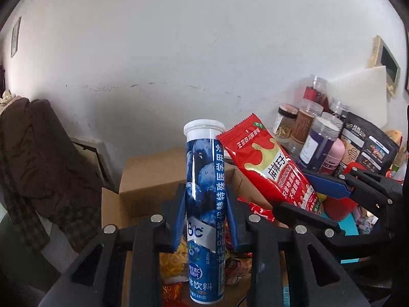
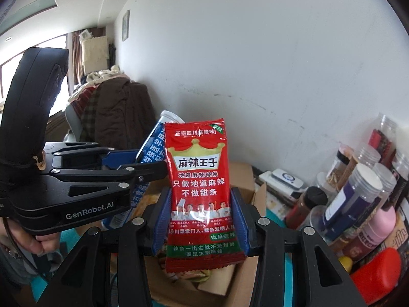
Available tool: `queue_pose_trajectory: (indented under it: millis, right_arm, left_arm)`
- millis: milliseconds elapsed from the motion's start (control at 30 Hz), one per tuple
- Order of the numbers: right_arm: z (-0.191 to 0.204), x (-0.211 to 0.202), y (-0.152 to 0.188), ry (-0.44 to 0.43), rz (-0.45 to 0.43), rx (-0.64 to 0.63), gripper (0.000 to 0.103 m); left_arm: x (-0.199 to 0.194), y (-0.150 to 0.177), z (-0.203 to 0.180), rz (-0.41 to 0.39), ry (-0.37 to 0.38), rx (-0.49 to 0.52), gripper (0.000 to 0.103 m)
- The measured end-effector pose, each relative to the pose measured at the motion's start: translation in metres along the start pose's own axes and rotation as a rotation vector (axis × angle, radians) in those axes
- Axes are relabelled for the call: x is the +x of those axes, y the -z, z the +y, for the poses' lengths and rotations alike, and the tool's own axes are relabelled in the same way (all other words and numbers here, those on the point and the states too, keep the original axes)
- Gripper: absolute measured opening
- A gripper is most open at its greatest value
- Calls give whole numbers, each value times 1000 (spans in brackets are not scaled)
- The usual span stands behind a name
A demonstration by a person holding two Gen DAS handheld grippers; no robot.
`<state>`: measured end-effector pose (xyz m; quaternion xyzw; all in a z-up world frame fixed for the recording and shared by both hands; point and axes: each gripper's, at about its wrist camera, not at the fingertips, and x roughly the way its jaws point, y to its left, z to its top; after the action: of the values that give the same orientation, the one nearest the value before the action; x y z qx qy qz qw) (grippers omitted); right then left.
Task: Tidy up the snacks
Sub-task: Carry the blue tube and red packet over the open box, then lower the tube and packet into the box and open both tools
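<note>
One blue tube (image 1: 204, 204) with a white cap, one red snack packet (image 2: 200, 192), one open cardboard box (image 1: 143, 179) with loose snacks inside. At least six clear jars (image 2: 358, 192) crowded by the wall on the right, plus one pink bottle (image 2: 381, 223) and one dark pouch (image 1: 368, 148). One heap of brown clothing (image 1: 33, 158) at far left.

Two hand-held grippers, side by side over the box, both tipped somewhat downward. Bare fingers (image 2: 38, 243) visible under the left tool's handle in the right wrist view.

Left gripper (image 1: 205, 204): closed to its narrowest, blue pads pressed on both sides of the tube. Tube upright in the grip, cap uppermost, lower end reaching down past the pads, raised above the box.

Right gripper (image 2: 202, 217): partly closed, blue pads pressed on both edges of the red packet. Packet upright, printed face toward the camera, bottom seam hanging below the pads, also held in the air above the box.

Top corner of the packet touching or just beside the tube's cap in the left wrist view; contact not certain.
</note>
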<state>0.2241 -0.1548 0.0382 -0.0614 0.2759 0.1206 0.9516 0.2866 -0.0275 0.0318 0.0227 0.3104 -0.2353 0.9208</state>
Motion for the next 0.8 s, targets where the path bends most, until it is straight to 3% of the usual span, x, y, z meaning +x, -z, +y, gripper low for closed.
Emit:
queue_pose_trajectory:
  millis: [467, 800]
  right_arm:
    - [-13, 51, 7, -32, 154, 55, 44]
    - [-15, 81, 20, -23, 261, 62, 44]
  left_arm:
    - [50, 10, 7, 149, -56, 1, 28]
    - [55, 14, 4, 163, -85, 37, 28]
